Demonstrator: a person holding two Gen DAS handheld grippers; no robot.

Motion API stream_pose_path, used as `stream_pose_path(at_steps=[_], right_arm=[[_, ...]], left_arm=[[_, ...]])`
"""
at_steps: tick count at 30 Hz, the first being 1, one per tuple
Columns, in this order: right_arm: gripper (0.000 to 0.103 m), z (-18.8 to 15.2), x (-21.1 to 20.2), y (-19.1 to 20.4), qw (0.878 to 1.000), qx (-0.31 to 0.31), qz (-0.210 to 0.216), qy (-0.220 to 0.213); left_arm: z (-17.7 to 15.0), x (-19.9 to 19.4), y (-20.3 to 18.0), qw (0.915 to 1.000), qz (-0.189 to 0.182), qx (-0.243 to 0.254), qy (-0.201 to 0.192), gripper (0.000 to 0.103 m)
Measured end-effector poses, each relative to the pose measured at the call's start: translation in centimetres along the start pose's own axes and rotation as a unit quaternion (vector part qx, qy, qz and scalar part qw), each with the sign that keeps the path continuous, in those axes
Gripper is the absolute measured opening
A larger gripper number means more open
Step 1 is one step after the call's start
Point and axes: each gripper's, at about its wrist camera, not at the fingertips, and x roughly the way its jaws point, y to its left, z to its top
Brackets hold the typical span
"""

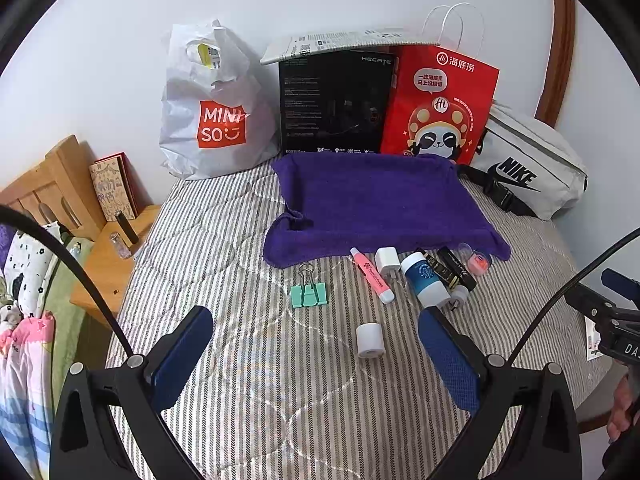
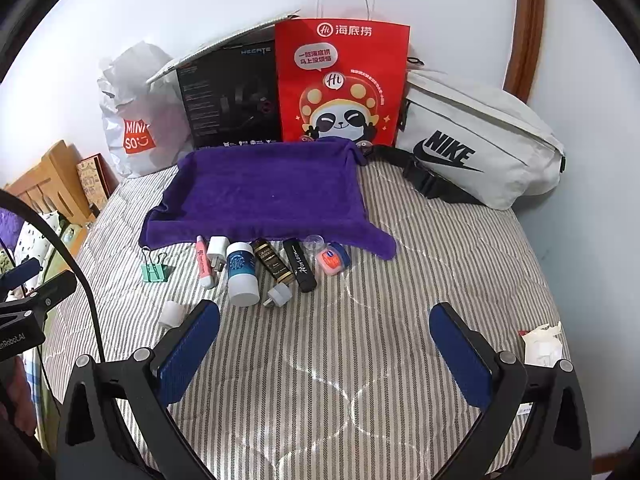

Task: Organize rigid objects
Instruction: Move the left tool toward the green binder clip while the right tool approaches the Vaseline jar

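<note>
- Left wrist view. Left gripper (image 1: 316, 356): jaws spread wide, holding nothing, hovering above the striped bed quilt (image 1: 248, 380).
- White tape roll (image 1: 370, 340): on the quilt between the jaws, nearer the right finger, untouched.
- Green binder clip (image 1: 308, 293): lying apart, just short of the purple towel (image 1: 376, 200).
- Row along the towel's near edge: pink highlighter (image 1: 372, 276), white charger plug (image 1: 387, 262), blue-and-white bottle (image 1: 426, 280), black tubes beside it.
- Right wrist view. Right gripper (image 2: 324, 352): jaws wide apart, empty, over bare quilt.
- Same row seen ahead: blue-and-white bottle (image 2: 241, 274), black "Horizon" tube (image 2: 300, 266), small orange-lidded jar (image 2: 332, 260), grey plug adapter (image 2: 278, 294).
- Step judged: outset; the towel carries nothing.
- Next move judged: left gripper lowers over the tape roll, closes across its sides, carries it onto the towel.
</note>
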Motion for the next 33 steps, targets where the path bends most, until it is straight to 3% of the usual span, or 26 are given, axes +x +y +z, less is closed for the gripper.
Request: stream_pose_path(at_steps=[14, 26, 33], right_arm=[[0.103, 0.0, 0.2, -0.2, 1.0, -0.001, 0.006, -0.005], [0.103, -1.4, 3.3, -1.5, 1.0, 0.007, 0.001, 0.022], [0.103, -2.3, 5.4, -1.8, 0.999, 0.005, 0.006, 0.033]], left_arm=[[-0.4, 2.1, 0.9, 0.9998, -0.006, -0.016, 0.01, 0.103], [-1.1, 9.3, 0.8, 0.9993, 0.001, -0.004, 0.036, 0.103], [-1.5, 14.2, 1.3, 0.9984, -0.017, -0.01, 0.052, 0.094]])
